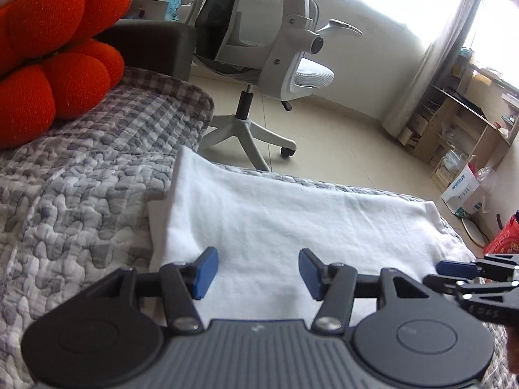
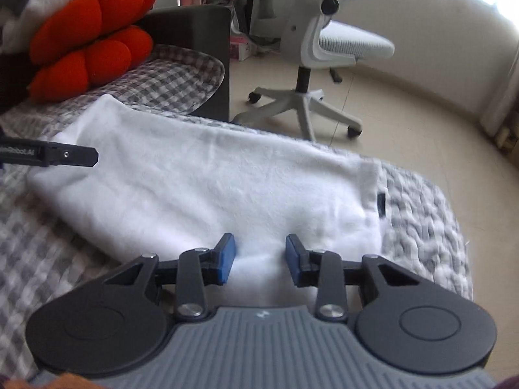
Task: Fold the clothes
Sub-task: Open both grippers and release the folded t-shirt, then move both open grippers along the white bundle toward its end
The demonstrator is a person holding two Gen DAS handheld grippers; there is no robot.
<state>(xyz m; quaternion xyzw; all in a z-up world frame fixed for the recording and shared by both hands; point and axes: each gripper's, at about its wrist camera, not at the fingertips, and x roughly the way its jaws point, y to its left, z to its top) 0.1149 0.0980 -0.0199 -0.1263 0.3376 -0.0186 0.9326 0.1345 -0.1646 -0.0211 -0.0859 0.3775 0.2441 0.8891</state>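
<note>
A white folded garment [image 1: 292, 220] [image 2: 211, 188] lies flat on the grey quilted bed [image 1: 81, 194] [image 2: 421, 220], reaching almost to the bed's far edge. My left gripper [image 1: 258, 272] hovers open over the garment's near part, with nothing between its blue pads. My right gripper [image 2: 259, 256] is also open just above the cloth near its right end, pads clear of it. In the left wrist view the right gripper [image 1: 434, 274] shows at the right edge. One left finger [image 2: 81, 157] reaches in from the left in the right wrist view. A dark tag [image 2: 381, 202] sits at the garment's right edge.
A red lobed cushion [image 1: 48, 64] [image 2: 94, 42] rests on the bed at the far left, beside a dark end board [image 2: 201, 48]. Beyond the bed a white office chair [image 1: 292, 64] [image 2: 324, 48] stands on the pale floor. Wooden shelves [image 1: 454, 123] and boxes line the right wall.
</note>
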